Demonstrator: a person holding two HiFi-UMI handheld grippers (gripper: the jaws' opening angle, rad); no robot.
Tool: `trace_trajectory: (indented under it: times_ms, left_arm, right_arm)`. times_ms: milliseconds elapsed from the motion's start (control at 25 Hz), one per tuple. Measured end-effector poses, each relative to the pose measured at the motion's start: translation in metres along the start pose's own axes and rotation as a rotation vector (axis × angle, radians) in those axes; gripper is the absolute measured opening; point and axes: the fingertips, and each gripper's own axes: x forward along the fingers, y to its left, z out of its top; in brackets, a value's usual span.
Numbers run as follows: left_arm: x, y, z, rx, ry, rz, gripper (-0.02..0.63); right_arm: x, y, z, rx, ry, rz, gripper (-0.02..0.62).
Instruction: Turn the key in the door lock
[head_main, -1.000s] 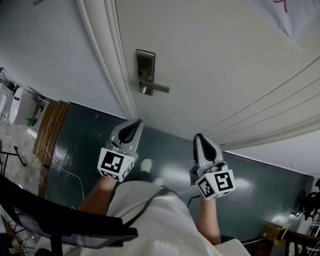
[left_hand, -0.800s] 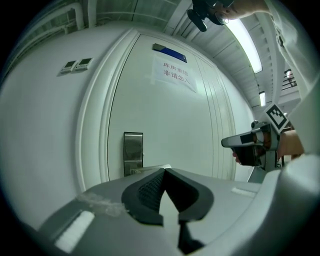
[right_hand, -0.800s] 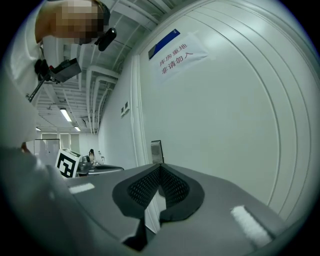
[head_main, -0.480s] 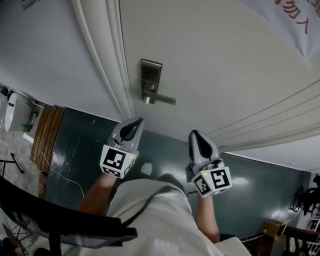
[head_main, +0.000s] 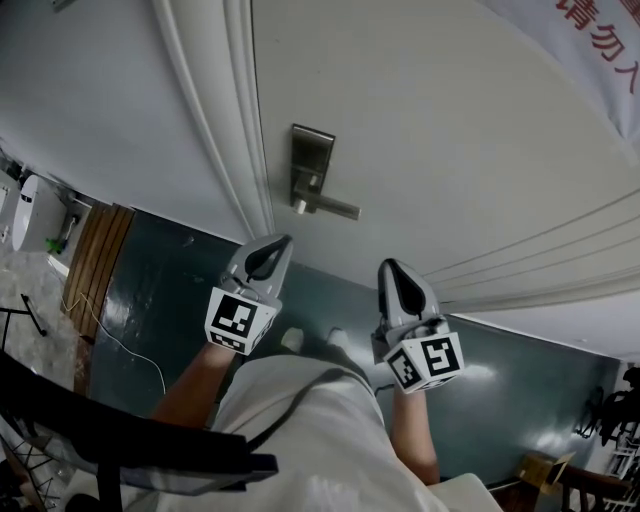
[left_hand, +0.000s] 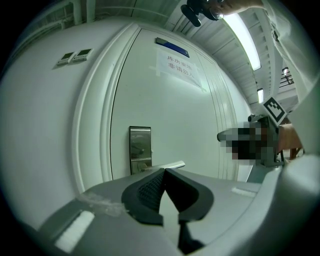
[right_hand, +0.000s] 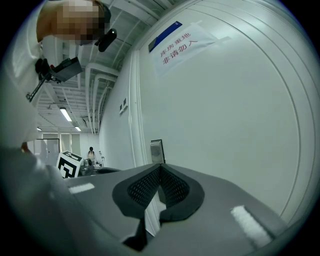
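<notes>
A metal lock plate with a lever handle sits on the white door, close to its left edge. I can make out no key in any view. My left gripper is shut and empty, just below the handle and short of the door. My right gripper is shut and empty too, lower right of the handle. In the left gripper view the lock plate and handle lie straight beyond the left gripper. In the right gripper view the lock plate stands far left of the right gripper.
The door frame moulding runs left of the lock. A paper notice with red characters hangs on the door. Below lie a dark green floor, a wooden panel and a thin cable. A dark frame crosses the lower left.
The lock plate and handle have slid right and down in the head view and look slightly larger. Both grippers have drawn nearer to the door and stayed shut.
</notes>
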Motion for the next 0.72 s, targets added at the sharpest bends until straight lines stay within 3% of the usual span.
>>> trace_trajectory:
  times_ms: [240, 720]
  left_arm:
    - [0.007, -0.004, -0.001, 0.052, 0.017, 0.053, 0.008]
    - [0.032, -0.006, -0.049, 0.267, 0.157, 0.131, 0.032]
  right_arm:
    - [0.009, -0.004, 0.004, -0.007, 0.013, 0.074, 0.008]
    - [0.022, -0.011, -0.005, -0.023, 0.052, 0.168, 0.008]
